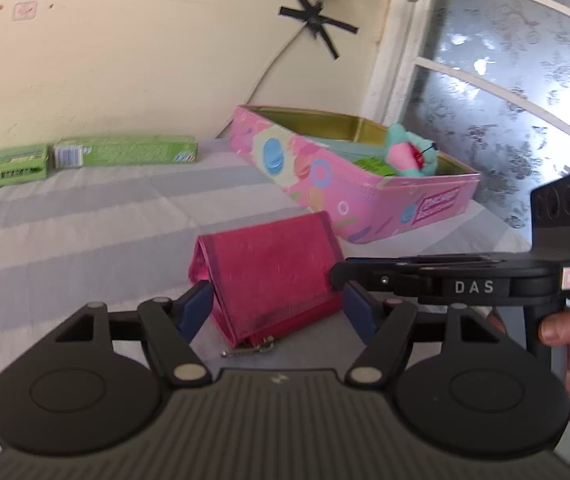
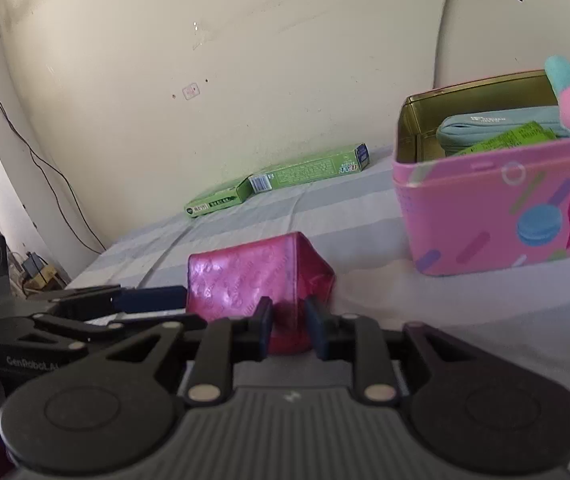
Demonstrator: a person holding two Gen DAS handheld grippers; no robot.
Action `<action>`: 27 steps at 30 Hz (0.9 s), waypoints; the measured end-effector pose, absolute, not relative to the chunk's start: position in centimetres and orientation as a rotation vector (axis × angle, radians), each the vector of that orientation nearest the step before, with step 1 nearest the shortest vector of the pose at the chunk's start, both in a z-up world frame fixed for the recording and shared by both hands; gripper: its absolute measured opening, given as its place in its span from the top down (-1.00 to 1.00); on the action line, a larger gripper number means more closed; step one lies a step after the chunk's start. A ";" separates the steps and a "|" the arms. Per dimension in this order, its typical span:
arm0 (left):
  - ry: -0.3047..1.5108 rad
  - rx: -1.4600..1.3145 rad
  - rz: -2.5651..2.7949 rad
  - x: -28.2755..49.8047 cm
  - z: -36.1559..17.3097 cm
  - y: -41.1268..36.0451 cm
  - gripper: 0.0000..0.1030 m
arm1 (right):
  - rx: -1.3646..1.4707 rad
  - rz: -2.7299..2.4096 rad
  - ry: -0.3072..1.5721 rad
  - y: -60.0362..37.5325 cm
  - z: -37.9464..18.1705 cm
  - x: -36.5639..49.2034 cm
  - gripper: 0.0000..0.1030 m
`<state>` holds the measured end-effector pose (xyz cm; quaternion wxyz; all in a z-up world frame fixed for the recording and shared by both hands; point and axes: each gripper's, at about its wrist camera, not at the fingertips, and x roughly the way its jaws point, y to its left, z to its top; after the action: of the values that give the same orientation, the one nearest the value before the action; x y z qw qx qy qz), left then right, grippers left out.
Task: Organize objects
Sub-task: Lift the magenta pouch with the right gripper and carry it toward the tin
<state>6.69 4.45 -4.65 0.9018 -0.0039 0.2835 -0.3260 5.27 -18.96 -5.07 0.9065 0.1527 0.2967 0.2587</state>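
Observation:
A shiny pink wallet point(image 1: 273, 272) stands half open like a tent on the striped grey cloth point(image 1: 85, 240). My left gripper point(image 1: 277, 286) straddles it, one blue pad at each end; I cannot tell whether the pads touch it. My right gripper point(image 2: 289, 308) is shut on the near edge of the wallet point(image 2: 245, 276), and pink material shows between its pads. In the left wrist view the right gripper's tip point(image 1: 337, 276) meets the wallet's right edge. In the right wrist view a left finger point(image 2: 149, 298) reaches the wallet's left side.
An open pink tin point(image 1: 349, 196) sits behind the wallet on the right, holding a teal and pink plush toy point(image 1: 405, 156), a teal pouch point(image 2: 497, 124) and a green box point(image 2: 513, 138). Two green boxes point(image 1: 125, 152) point(image 1: 5, 168) lie by the wall. A frosted window point(image 1: 505, 100) is at the right.

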 end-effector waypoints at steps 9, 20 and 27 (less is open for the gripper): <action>0.634 -0.292 -0.545 9.2 -3.8 7.0 -0.29 | 0.383 0.570 0.550 -20.0 -4.5 5.5 0.55; 0.701 -0.260 -0.552 8.0 -5.3 4.2 0.18 | 0.399 0.583 0.618 -19.9 -4.6 6.1 0.59; 0.691 -0.140 -0.565 3.7 -5.1 -0.2 0.11 | 0.393 0.571 0.608 -23.7 -4.7 2.0 0.59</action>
<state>3.67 -0.21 -5.08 0.8997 -0.0677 0.3340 -0.2728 2.02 -23.71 -4.74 0.8956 0.1896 0.2932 0.2755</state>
